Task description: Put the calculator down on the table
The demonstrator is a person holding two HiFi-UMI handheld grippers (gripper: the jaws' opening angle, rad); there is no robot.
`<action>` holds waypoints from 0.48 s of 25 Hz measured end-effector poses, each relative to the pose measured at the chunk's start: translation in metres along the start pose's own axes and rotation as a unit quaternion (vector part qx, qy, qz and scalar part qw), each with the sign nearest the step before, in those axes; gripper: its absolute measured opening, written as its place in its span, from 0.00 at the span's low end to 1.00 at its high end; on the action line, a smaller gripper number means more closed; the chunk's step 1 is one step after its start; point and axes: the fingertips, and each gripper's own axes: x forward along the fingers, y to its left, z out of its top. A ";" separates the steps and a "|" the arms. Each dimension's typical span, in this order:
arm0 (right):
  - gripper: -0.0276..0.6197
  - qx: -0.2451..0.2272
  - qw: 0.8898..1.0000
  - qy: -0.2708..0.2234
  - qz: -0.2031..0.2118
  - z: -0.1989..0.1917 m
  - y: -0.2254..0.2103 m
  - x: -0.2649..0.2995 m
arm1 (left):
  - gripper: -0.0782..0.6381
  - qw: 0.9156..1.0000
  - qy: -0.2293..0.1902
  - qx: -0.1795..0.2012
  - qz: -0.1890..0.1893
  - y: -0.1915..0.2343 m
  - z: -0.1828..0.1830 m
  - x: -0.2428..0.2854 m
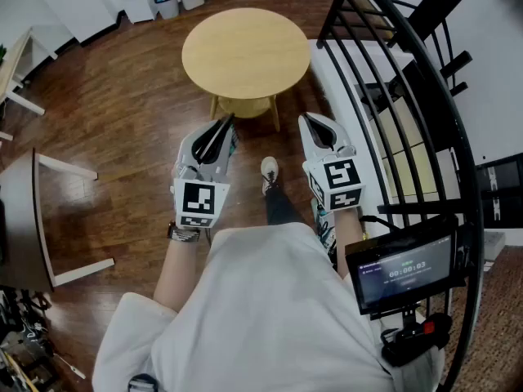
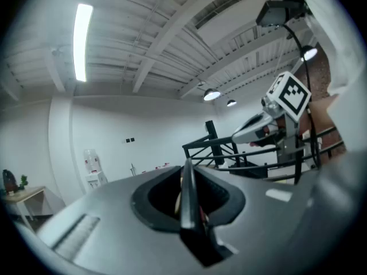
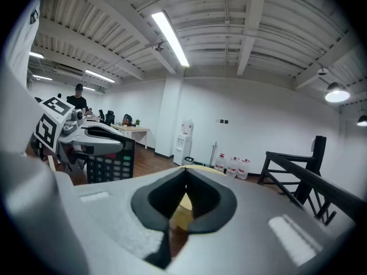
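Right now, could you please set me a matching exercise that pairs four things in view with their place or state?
Things:
1. calculator
2. round table
3. right gripper
4. railing

Descriptions:
A. black bars, on the person's right
B. jaws together, nothing between them
C. clamped edge-on in the left gripper
D. light wood, ahead of both grippers

Pairs: 1-C, 2-D, 3-B, 4-A

We see the black calculator [image 3: 110, 166] with rows of keys. It stands on its edge in the air, pinched in the left gripper [image 1: 225, 129]. The round, light wooden table [image 1: 245, 51] is ahead, well apart.
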 end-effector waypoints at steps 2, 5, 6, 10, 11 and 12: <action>0.05 0.003 1.000 0.001 -0.002 0.001 0.000 0.001 | 0.20 1.000 0.000 0.001 0.001 0.003 0.002 -0.003; 0.05 0.008 1.000 0.002 -0.003 0.005 -0.007 0.015 | 0.20 1.000 0.002 -0.002 0.004 0.014 0.004 0.004; 0.05 0.010 1.000 0.001 -0.002 0.007 -0.016 0.026 | 0.20 1.000 0.004 -0.005 0.004 0.019 0.003 0.016; 0.05 0.015 1.000 -0.001 0.005 0.004 -0.067 0.081 | 0.20 1.000 0.010 -0.020 0.005 0.035 0.000 0.084; 0.05 0.016 1.000 0.000 0.007 0.004 -0.078 0.092 | 0.20 1.000 0.013 -0.019 0.004 0.038 0.000 0.098; 0.05 0.018 1.000 0.001 0.008 0.005 -0.087 0.102 | 0.20 1.000 0.015 -0.017 0.004 0.042 0.001 0.110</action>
